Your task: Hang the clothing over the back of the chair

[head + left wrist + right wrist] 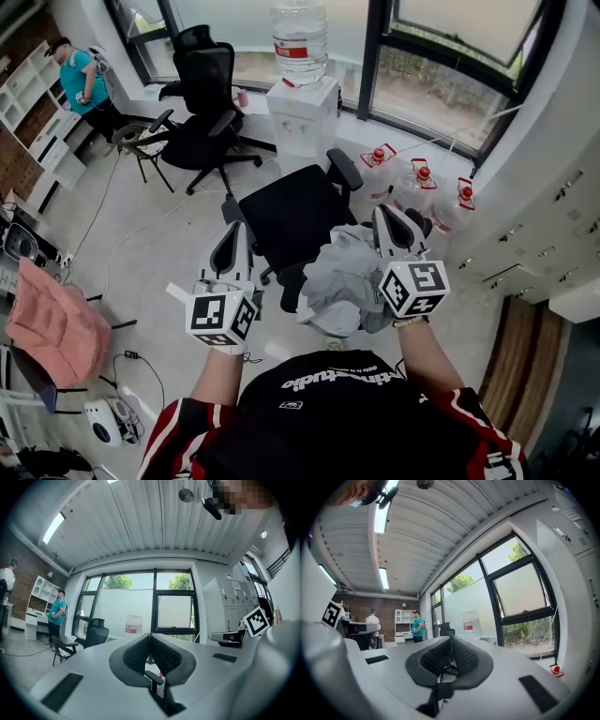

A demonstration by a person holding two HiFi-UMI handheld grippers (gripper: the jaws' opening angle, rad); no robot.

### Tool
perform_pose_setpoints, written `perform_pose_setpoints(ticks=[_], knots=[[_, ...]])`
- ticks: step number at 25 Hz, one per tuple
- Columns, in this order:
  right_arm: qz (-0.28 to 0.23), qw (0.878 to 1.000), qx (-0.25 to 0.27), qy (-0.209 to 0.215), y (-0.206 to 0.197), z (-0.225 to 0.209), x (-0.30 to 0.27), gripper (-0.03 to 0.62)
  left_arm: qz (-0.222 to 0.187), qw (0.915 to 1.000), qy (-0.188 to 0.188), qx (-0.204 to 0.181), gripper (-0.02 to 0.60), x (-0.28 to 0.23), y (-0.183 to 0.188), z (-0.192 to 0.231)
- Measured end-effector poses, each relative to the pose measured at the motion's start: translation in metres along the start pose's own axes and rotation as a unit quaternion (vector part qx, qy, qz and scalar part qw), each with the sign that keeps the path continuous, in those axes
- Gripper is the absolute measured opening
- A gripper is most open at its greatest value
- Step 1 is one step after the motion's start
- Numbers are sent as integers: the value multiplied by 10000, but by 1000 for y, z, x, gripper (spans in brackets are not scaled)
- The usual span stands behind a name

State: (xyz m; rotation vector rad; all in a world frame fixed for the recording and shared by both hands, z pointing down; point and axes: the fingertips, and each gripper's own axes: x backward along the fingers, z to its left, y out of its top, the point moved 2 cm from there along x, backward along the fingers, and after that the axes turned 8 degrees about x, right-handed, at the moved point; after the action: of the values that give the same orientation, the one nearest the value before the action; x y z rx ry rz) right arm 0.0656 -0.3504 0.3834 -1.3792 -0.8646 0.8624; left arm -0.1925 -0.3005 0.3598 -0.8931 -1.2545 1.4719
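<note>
A black office chair [291,217] is pictured from steeply above at the centre of the head view. The grey clothing [339,279] is heaped at its five o'clock edge, nearest the person. It appears to be draped over the chair's back, though that cannot be confirmed from so steep an angle. A water dispenser [302,114] is stationed at twelve o'clock by the window, its bottle [300,37] banded by a red label whose print cannot be read. The left gripper [236,234] at nine o'clock and the right gripper [386,217] at three o'clock are held level, each with its tongs pressed together on nothing. This is judged to leave the garment hanging by its own weight. Red-capped bottles [420,183] are stored at two o'clock against the wall. White lettering on the person's black top [347,403] is too small to be read, and only square black-and-white patterns are carried on the marker cubes [414,288].
</note>
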Motion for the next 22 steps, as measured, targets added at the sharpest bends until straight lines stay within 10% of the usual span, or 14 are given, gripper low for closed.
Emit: perform_pose_setpoints(ticks=[22], knots=[[47, 9996, 234, -167, -11, -2, -5, 12, 48, 9999, 111, -36, 23, -2, -5, 2]])
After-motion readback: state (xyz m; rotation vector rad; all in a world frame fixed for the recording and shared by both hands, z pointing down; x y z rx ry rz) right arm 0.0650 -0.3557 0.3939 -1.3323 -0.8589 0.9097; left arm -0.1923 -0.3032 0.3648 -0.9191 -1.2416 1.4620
